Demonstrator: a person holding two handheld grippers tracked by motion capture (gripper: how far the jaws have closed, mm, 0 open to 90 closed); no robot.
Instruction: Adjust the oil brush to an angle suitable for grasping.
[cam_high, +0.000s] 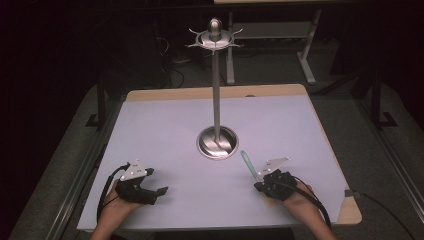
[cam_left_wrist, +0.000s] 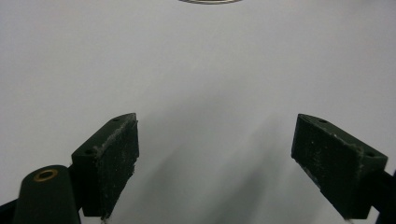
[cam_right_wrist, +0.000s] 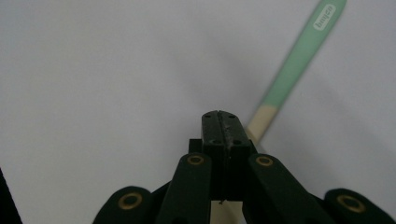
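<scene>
**Mint-green stick in my right claw**

Steel stood mid-table: a tall stand (cam_high: 217, 100) whose dished base held nothing I could make out, and whose top ring of hooks hung bare. My right gripper (cam_high: 257, 184) was pressed together on the pale end of a mint-green stick (cam_right_wrist: 299, 56), which slanted up toward the stand's base, its tip near the rim. My left gripper (cam_high: 159, 192) rested near the table (cam_high: 165, 120) edge, jaws spread wide, holding and touching nothing.
</scene>
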